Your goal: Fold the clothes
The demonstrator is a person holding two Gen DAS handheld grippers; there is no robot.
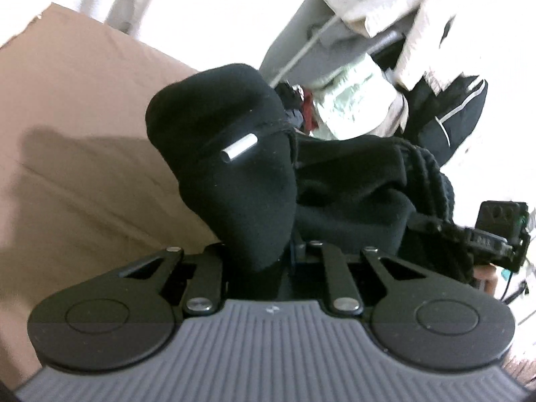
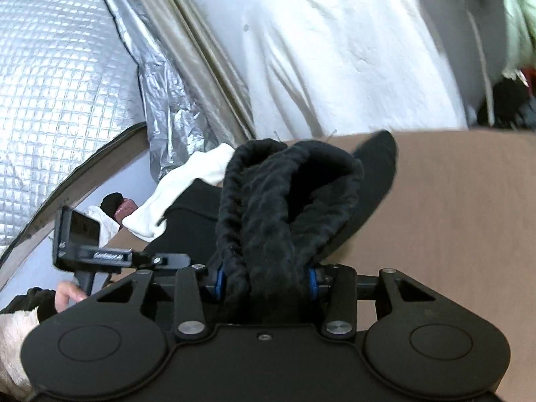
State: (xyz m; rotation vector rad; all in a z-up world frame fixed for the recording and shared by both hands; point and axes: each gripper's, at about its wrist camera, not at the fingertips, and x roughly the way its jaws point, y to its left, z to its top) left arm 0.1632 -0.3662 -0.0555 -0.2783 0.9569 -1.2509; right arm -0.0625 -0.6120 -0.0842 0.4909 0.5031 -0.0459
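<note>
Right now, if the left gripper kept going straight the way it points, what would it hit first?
The left gripper is already clamped on the black garment, which fills the line ahead. Past it, probably the brown sheet or the clothes pile; depth is unclear.

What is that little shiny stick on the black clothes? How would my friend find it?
Start at the big brown sheet. The black garment is bunched over it, held up in the left gripper. On its front lies a short silver cord tip, the only shiny thing on dark cloth.
</note>
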